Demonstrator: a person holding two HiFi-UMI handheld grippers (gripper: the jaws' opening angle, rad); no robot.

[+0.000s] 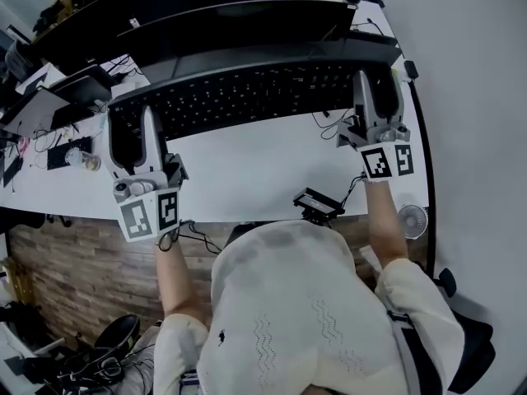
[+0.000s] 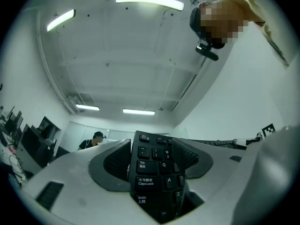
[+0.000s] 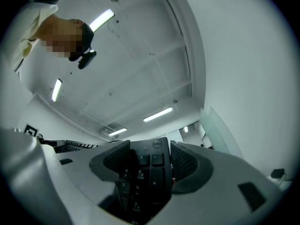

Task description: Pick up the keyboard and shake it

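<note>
Now: the keyboard, black and full-size, is held by both ends over the far part of the white desk, its keys turned toward the person.

Left gripper: jaws pinch the keyboard's left end. The left gripper view shows the ribbed pads pressed against either side of the Tab, Caps Lock and Shift column.

Right gripper: jaws clamp the right end, over the number pad. A round logo sits at that corner between the pads.

Both gripper views look upward, so the keyboard appears lifted and tilted. Whether its far edge is clear of the desk, I cannot tell.

Surface: the desk top is mostly bare between the grippers. A thin cable loops near the right gripper. A small black device sits at the near edge, and a small white fan at the near right.

Room: a row of dark monitors stands along the far side. More cluttered desks lie to the left, the floor is wood-patterned, and a plain white wall is on the right. The ceiling is white with long light strips. A seated person in a dark cap is far off in the left gripper view.
</note>
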